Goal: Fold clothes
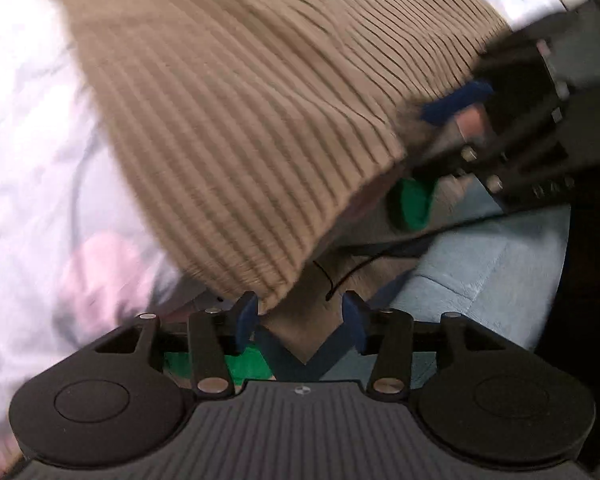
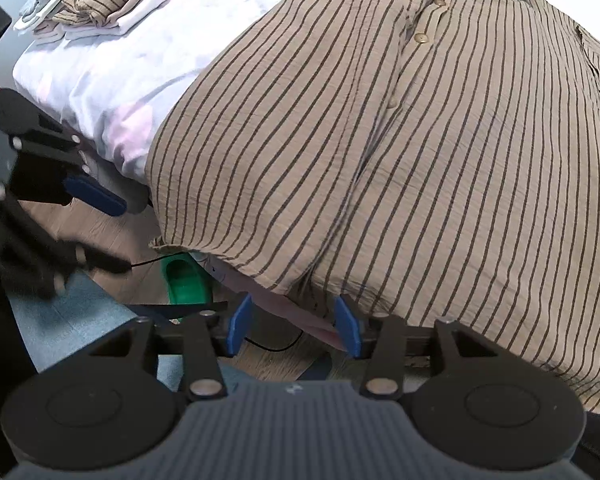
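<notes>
You hover both tongs over the striped shirt (image 2: 380,140), spread button-side up across the bed (image 2: 112,80) for folding; left gripper (image 1: 300,312) and right gripper (image 2: 294,326) gape empty at its hem.

Both cameras sit just behind their fingers and look steeply down, close over the bed's edge. Both views share the striped shirt (image 2: 400,152), the white sheet (image 2: 132,64) and the green slipper (image 2: 186,282); each shows the other gripper.

shirt (image 2: 420,160): crinkly matt cloth | sheet (image 2: 112,68): smooth cloth | floor (image 2: 80,224): wood
</notes>
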The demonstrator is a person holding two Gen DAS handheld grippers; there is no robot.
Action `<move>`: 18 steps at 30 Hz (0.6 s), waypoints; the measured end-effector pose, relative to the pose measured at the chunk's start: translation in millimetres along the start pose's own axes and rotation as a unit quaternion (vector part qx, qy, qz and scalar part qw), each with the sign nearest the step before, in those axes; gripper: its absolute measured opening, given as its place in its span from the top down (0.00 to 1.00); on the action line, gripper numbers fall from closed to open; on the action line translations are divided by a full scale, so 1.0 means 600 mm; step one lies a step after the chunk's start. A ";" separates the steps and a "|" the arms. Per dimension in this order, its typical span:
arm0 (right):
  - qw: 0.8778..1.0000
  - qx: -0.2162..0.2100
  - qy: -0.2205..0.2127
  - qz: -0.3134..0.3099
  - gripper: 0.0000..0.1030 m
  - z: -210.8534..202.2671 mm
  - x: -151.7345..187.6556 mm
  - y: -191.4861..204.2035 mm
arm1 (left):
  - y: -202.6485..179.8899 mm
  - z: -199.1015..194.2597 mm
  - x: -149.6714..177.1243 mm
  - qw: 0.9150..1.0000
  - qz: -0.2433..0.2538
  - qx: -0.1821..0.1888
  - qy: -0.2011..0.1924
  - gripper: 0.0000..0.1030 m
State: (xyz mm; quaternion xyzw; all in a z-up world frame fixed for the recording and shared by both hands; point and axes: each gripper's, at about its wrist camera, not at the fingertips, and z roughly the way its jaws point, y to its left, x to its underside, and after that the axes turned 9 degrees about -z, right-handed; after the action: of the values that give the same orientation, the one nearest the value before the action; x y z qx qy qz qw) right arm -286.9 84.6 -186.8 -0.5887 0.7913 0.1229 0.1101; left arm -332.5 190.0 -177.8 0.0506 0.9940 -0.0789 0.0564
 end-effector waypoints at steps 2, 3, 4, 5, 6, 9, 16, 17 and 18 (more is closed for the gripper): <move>1.000 -0.001 0.000 -0.003 0.51 0.001 -0.001 0.002 | -0.009 0.010 -0.001 1.000 0.017 -0.007 0.004 0.58; 1.000 -0.001 0.000 -0.003 0.51 0.001 -0.001 0.002 | -0.009 0.013 -0.002 1.000 0.021 -0.010 0.004 0.58; 1.000 -0.001 0.000 -0.004 0.51 0.001 -0.001 0.002 | -0.009 0.017 -0.004 1.000 0.018 -0.014 0.002 0.58; 1.000 -0.002 -0.001 -0.004 0.51 0.001 -0.001 0.003 | -0.008 0.021 -0.005 1.000 0.015 -0.020 0.000 0.58; 1.000 -0.001 -0.001 -0.003 0.51 0.001 -0.001 0.002 | -0.006 0.026 -0.006 1.000 0.012 -0.029 0.001 0.59; 1.000 -0.002 0.000 -0.001 0.51 0.003 -0.001 0.002 | -0.008 0.042 -0.006 0.998 0.013 -0.057 0.007 0.73; 1.000 0.000 -0.003 0.002 0.48 0.001 -0.001 0.001 | -0.018 0.046 0.008 0.996 0.024 -0.087 0.026 1.00; 1.000 0.001 -0.003 0.004 0.48 0.000 0.000 0.000 | -0.014 0.034 0.012 0.995 0.017 -0.088 0.033 1.00; 1.000 0.001 -0.003 0.006 0.48 0.000 0.001 -0.001 | -0.008 0.020 0.018 0.996 0.006 -0.086 0.039 1.00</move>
State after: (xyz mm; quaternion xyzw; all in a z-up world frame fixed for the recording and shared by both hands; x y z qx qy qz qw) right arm -286.4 83.7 -187.2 -0.5838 0.7944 0.1242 0.1124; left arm -342.3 184.2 -190.4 0.0549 0.9982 0.0093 0.0224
